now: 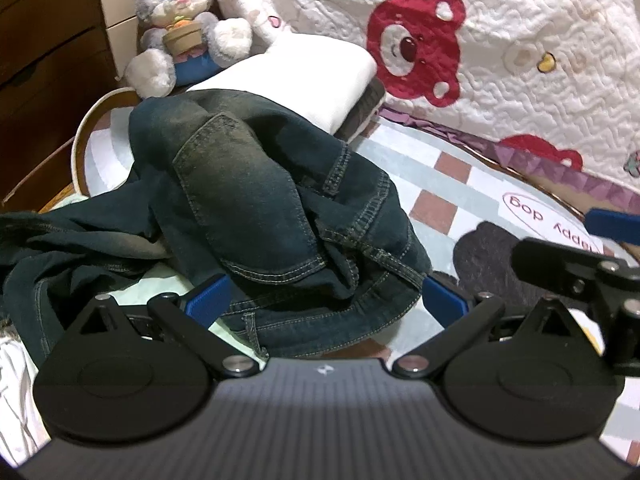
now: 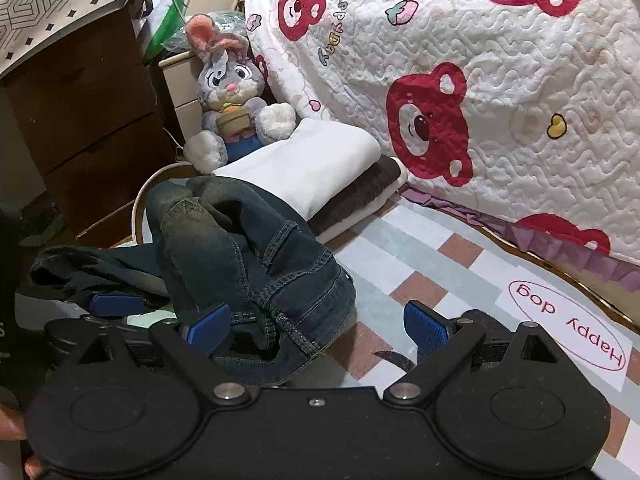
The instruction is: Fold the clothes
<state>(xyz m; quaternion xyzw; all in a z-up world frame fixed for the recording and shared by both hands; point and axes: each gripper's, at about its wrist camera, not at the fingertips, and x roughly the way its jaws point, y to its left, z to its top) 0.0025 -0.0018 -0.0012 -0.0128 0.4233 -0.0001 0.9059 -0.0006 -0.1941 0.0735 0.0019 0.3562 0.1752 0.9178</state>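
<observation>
Although one pair of dark jeans lies in a crumpled heap ahead of both sets of jaws, part of the job looks finished: beyond the heap, a neat stack of folded clothes rests on the checked rug, one white piece on top with a dark brown one and a pale edge below it, so perhaps three, though the lower layers are mostly hidden. What is left, as far as I can judge, is the jeans themselves, which are not yet flattened, and a white garment at the far left edge of the left wrist view, too little shown to say whether it is folded. The left gripper has its jaws spread wide, with the waistband end of the jeans lying between them but not pinched. The right gripper is likewise spread wide and holds nothing, its left finger over the denim's hem, its right finger over bare rug. One plush rabbit sits behind the stack, beside one bear-print quilt.
</observation>
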